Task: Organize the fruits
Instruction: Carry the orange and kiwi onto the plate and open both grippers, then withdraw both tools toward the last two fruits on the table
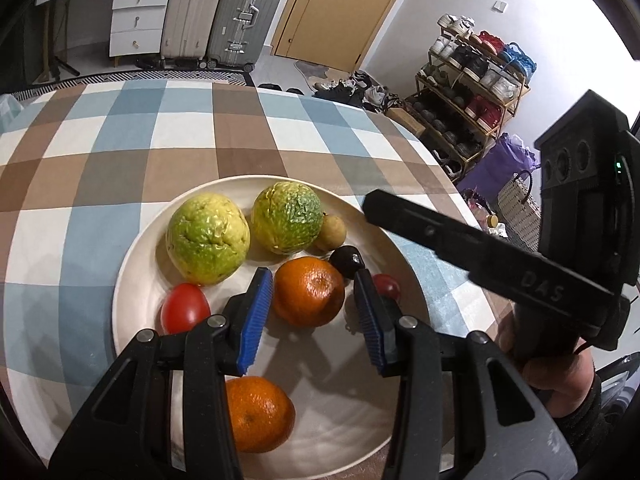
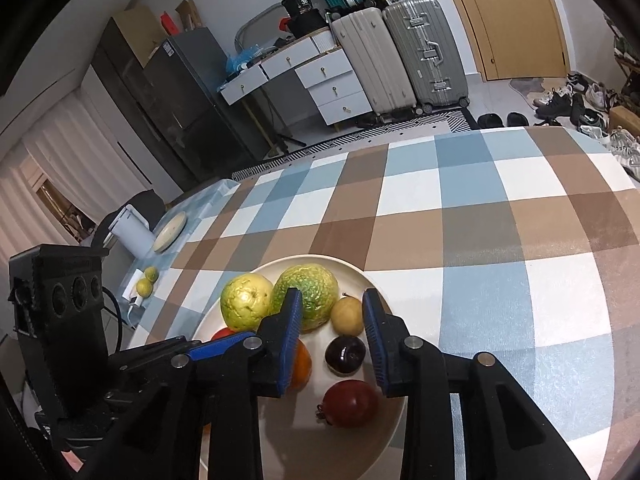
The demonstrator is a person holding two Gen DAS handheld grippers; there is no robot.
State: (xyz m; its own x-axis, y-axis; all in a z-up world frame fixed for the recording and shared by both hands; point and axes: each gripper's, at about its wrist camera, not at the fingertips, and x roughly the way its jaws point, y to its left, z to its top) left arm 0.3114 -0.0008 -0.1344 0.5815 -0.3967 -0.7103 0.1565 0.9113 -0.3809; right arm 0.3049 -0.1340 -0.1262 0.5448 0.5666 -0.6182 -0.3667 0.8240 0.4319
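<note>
A round, shallow cream ceramic plate (image 1: 132,280) sits on a table under a checked cloth of blue, brown and white squares (image 1: 120,140), soft and slightly fuzzy in weave. All the fruit lies on the plate. Taking the plate as a clock face in the left wrist view, two large knobbly guavas with wrinkled yellow-green skin sit at 11 o'clock (image 1: 207,238) and 12 o'clock (image 1: 287,217), almost touching. A small tan, matte round fruit (image 1: 330,232) lies just beside the second guava at 1 o'clock, with a glossy dark purple plum (image 1: 346,261) below it. A dimpled orange tangerine (image 1: 309,291) occupies the centre, a second tangerine (image 1: 260,413) lies at 6 o'clock, a smooth red tomato (image 1: 185,307) at 9 o'clock, and a dark red round fruit (image 1: 386,286) at 3 o'clock.

The left gripper (image 1: 314,320) hangs over the plate with its ribbed blue pads spread wide to either side of the central tangerine, apart from it, gripping nothing. The right gripper (image 2: 331,340) is likewise spread and empty, its pads either side of the tan fruit and the plum in its own view.

Beyond the table, at 12 o'clock, stand two ribbed hard-shell suitcases (image 1: 224,12), a white drawer unit (image 1: 138,16) and a tan wooden door (image 1: 340,8); a loaded shoe rack (image 1: 472,88) stands at 2 o'clock.
</note>
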